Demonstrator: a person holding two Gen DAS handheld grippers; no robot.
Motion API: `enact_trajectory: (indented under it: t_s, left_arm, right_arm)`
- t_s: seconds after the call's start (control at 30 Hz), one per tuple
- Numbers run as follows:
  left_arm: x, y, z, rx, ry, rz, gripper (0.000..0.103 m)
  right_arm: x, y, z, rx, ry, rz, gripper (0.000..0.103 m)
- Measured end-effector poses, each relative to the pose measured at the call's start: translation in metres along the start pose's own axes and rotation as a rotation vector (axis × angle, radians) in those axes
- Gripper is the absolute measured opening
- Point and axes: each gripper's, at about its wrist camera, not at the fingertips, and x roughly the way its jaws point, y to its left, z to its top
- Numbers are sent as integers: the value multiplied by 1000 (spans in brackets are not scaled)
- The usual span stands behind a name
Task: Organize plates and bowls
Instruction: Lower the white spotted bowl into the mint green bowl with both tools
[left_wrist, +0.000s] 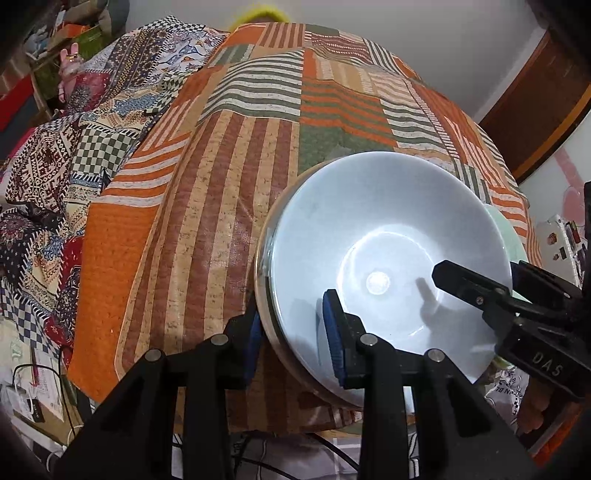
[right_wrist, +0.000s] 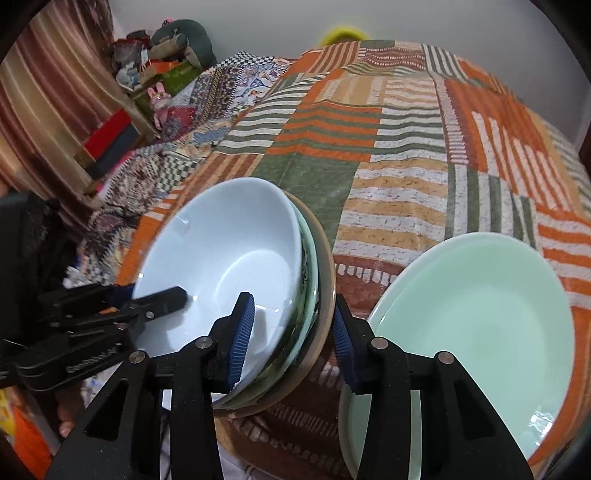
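Observation:
A white bowl (left_wrist: 388, 236) sits on top of a stack of bowls near the bed's front edge; it also shows in the right wrist view (right_wrist: 229, 240) above a glass bowl (right_wrist: 308, 295) and a tan one (right_wrist: 327, 280). My left gripper (left_wrist: 293, 332) is open and straddles the stack's left rim, one pad inside the white bowl, one outside. My right gripper (right_wrist: 293, 339) is open and straddles the stack's right rim the same way. It appears in the left wrist view (left_wrist: 476, 288). Two stacked mint green plates (right_wrist: 480, 314) lie to the right.
The dishes rest on a bed with an orange, green and cream striped patchwork cover (left_wrist: 229, 177). A second patterned quilt (left_wrist: 74, 155) lies to the left. Cluttered shelves (right_wrist: 147, 74) stand at the far left. Cables and papers (left_wrist: 37, 391) lie on the floor below.

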Motion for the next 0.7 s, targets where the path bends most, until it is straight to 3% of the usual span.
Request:
enact_trajectory:
  t_s: [0.4, 0.7]
  left_arm:
    - [-19, -7, 0, -3, -31, 10, 32]
    - [-48, -22, 2, 15, -98, 19, 32]
  right_arm:
    - [-9, -7, -1, 64, 9, 44, 38]
    - [-35, -4, 2, 58, -54, 57, 38]
